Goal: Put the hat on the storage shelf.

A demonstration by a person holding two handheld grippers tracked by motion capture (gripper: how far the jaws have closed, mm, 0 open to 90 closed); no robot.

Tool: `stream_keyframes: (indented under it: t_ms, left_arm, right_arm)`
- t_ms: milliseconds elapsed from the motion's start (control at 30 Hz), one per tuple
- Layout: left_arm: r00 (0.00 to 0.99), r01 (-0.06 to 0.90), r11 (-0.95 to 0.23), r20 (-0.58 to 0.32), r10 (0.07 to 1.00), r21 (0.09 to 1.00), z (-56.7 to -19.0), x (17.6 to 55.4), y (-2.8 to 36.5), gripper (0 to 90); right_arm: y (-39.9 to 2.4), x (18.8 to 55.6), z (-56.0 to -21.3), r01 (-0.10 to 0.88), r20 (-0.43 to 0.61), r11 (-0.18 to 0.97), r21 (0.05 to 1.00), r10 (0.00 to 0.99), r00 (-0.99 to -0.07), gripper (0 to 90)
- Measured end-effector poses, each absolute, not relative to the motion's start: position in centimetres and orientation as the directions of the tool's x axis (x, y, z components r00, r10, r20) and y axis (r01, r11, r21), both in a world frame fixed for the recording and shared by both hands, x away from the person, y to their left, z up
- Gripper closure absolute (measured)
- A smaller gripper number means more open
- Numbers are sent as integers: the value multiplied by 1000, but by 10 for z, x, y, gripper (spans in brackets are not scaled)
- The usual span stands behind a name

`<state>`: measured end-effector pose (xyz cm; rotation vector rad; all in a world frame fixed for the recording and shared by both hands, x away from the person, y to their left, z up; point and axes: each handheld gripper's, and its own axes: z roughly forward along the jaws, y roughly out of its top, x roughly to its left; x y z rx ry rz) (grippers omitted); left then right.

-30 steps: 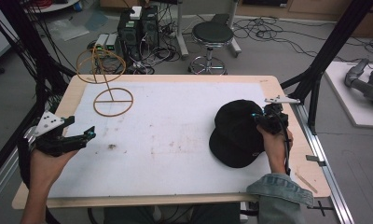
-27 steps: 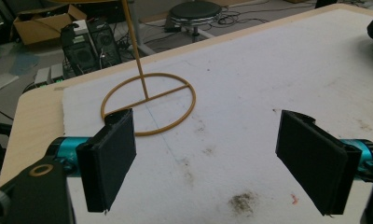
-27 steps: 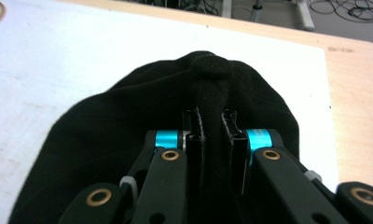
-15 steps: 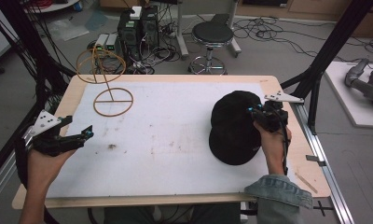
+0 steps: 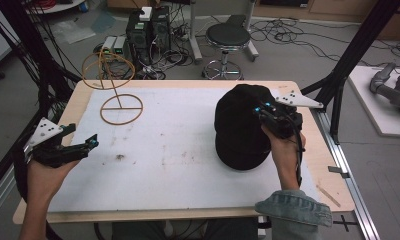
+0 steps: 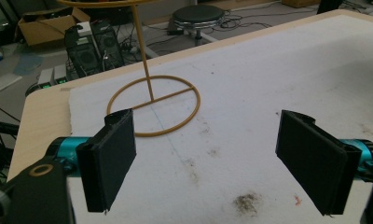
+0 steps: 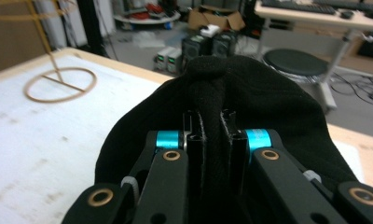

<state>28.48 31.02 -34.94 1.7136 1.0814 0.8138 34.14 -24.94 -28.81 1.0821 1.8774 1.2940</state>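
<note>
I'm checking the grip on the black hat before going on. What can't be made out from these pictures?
- Right gripper view: the right gripper pinches a fold of the black hat; the jaw tips are buried in cloth.
- High view: the hat's underside, hidden by its crown.
- Left gripper view: the wire stand, top cut off by the edge.

In the right gripper view, the black cap [image 7: 268, 102] hides the tabletop [image 7: 44, 140] behind and beneath it, and a fold of its fabric is buried between the jaws of the right gripper [image 7: 214, 135], so the pads' inner faces cannot be seen. The cap's lower part runs off the bottom edge. The wire hat stand [image 7: 58, 84] is blurred there, its upper ring cut by the top edge; in the left gripper view the stand [image 6: 152, 100] loses its ring the same way. In the high view, the cap [image 5: 238, 130] covers the right gripper's [image 5: 266, 116] jaw tips, and both forearms are cut off at the bottom edge.
</note>
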Motion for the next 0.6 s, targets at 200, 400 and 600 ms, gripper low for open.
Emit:
stream_keyframes:
  t_ms: [200, 400, 600]
  left_arm:
    - [395, 311, -192, 57, 917, 931, -351, 286, 311, 202]
    - [391, 304, -187, 57, 919, 934, -348, 284, 314, 202]
    - [391, 300, -185, 56, 918, 936, -347, 283, 314, 203]
  right_arm:
    - [-229, 342, -279, 240, -27, 180, 954, 849, -527, 841]
    - [-204, 350, -268, 206, -31, 183, 961, 814, -580, 842]
    - [-183, 360, -255, 174, -35, 176, 969, 791, -610, 843]
